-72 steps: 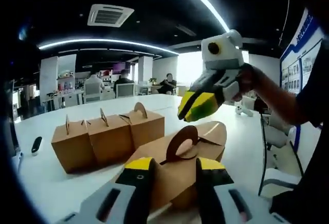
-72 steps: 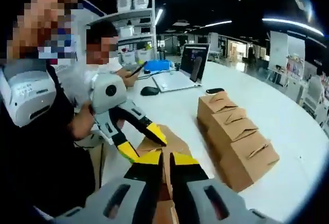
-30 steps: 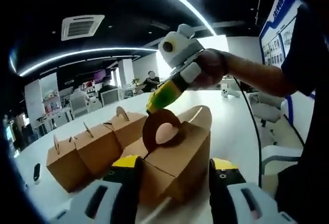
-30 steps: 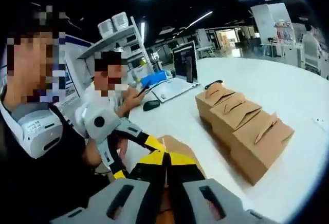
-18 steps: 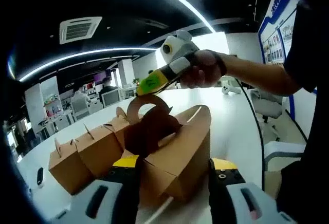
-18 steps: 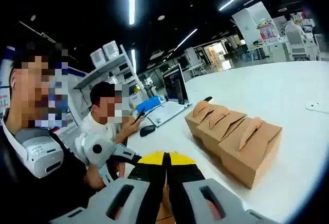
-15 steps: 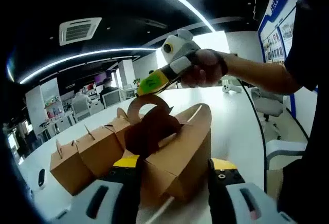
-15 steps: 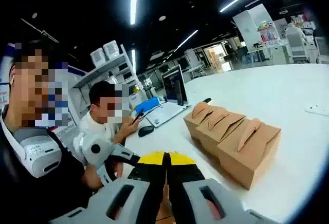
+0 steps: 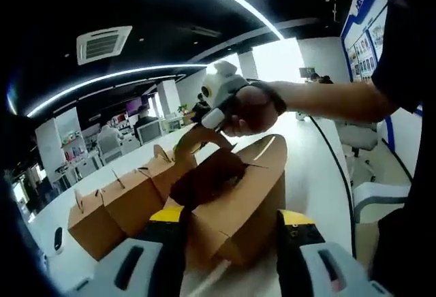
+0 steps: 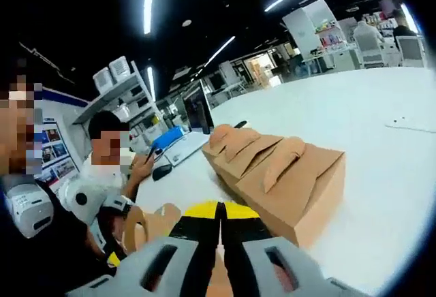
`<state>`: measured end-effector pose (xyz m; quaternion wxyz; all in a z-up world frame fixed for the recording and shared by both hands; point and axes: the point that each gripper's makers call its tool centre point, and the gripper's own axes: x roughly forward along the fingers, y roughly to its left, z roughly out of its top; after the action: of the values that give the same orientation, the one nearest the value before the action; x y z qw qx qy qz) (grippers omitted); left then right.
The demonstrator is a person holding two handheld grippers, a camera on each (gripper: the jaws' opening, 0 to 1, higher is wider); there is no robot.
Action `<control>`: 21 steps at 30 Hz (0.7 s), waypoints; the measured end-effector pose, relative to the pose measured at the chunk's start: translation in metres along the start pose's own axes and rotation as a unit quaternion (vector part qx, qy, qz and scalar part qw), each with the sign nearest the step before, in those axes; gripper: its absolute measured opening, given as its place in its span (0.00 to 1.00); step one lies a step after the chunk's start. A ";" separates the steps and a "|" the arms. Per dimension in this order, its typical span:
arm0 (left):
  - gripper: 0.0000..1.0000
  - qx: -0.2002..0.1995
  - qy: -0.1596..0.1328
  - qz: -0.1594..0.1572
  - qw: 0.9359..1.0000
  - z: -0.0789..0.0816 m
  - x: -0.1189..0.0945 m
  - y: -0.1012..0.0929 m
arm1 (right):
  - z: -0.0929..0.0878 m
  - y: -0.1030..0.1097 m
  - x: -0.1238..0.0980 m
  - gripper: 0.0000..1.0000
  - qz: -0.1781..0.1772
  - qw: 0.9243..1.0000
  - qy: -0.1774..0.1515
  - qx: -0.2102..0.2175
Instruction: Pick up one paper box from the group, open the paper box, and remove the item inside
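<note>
A brown paper box [image 9: 242, 205] sits between the jaws of my left gripper [image 9: 231, 216], which is shut on its sides. The box's top gapes, with a dark inside [image 9: 208, 178] whose contents I cannot make out. A hand brings my right gripper [image 9: 206, 125] in from the right, shut on the box's curved handle flap [image 9: 193, 140] and holding it up. In the right gripper view my right gripper [image 10: 219, 209] has its jaws pressed together with brown card between them. The group of three closed boxes [image 9: 119, 201] stands in a row on the white table [image 10: 381, 174].
The row of closed boxes [image 10: 283, 167] lies just beyond the right jaws. A seated person [image 10: 112, 150] works at the table's far side beside a laptop [image 10: 197, 121] and a mouse [image 10: 162, 169]. A dark phone [image 9: 58, 237] lies left of the boxes.
The right gripper has pulled the handle flap up and back, so the box top gapes wider. The right gripper view has swung closer to the row of boxes.
</note>
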<state>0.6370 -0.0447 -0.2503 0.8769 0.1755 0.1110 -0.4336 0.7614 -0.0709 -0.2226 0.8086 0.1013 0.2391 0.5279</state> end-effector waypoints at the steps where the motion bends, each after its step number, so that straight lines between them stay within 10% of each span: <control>1: 0.51 0.001 0.002 0.003 1.000 0.000 0.000 0.001 | 0.004 0.004 -0.002 0.03 0.002 1.000 -0.010 -0.011; 6: 0.48 0.017 0.012 0.016 1.000 -0.001 0.000 0.003 | 0.026 0.029 -0.033 0.07 0.011 0.991 -0.077 -0.105; 12: 0.49 0.025 0.012 0.027 0.999 -0.003 0.000 0.002 | 0.015 0.057 -0.075 0.39 0.003 0.957 -0.080 -0.278; 16: 0.49 0.010 0.001 0.019 1.000 -0.001 0.000 0.003 | -0.014 0.062 -0.078 0.45 0.008 0.937 -0.033 -0.347; 21: 0.48 0.004 0.000 0.013 1.000 -0.002 -0.001 0.005 | -0.041 0.042 -0.056 0.26 -0.012 0.923 0.049 -0.383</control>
<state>0.6400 -0.0406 -0.2503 0.8818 0.1805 0.1072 -0.4224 0.6886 -0.1072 -0.2247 0.7793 -0.2445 0.0590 0.5740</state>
